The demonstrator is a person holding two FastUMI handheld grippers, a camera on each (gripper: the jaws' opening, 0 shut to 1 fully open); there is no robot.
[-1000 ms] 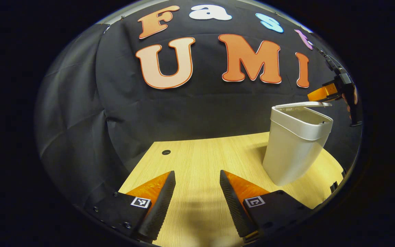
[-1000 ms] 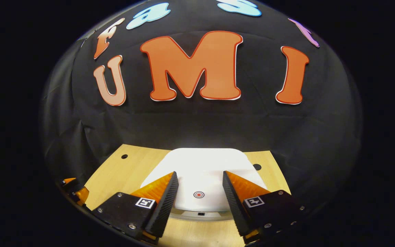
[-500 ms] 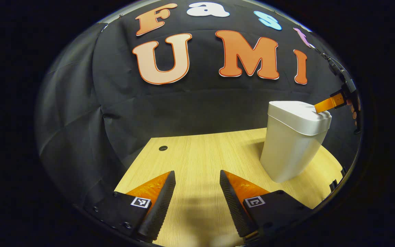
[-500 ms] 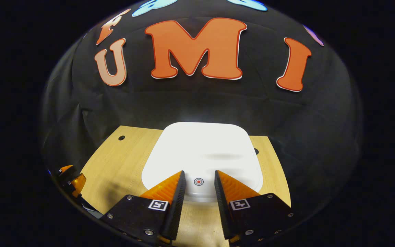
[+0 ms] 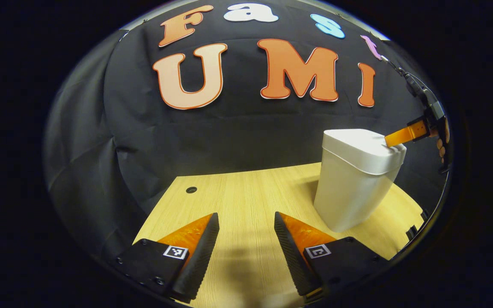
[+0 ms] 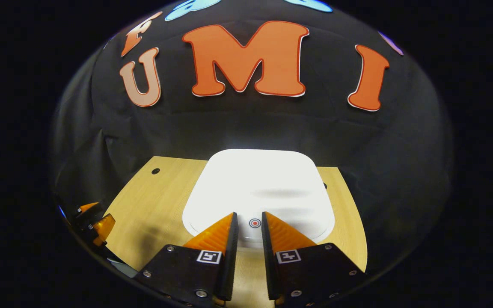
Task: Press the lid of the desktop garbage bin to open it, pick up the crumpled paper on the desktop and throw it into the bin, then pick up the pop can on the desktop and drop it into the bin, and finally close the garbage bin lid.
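bin (image 5: 353,188): I see plain white body | lid (image 6: 258,188): plain white, with a small red-ringed dot (image 6: 254,223) near its front edge | table (image 5: 246,201) under the bin: light yellow wood grain, with a dark round hole (image 5: 191,189) left of the bin | my gripper bodies: black, each with a black-and-white square tag (image 6: 288,256)

Bin (image 5: 353,188) stands on worktop (image 5: 238,201), right of and beyond left hand-held gripper (image 5: 246,222), lid (image 5: 360,145) down on top. Right hand-held gripper (image 6: 250,220) above lid's near edge, fingertips touching it in left gripper view. Hole (image 5: 191,189) in worktop's far left corner.
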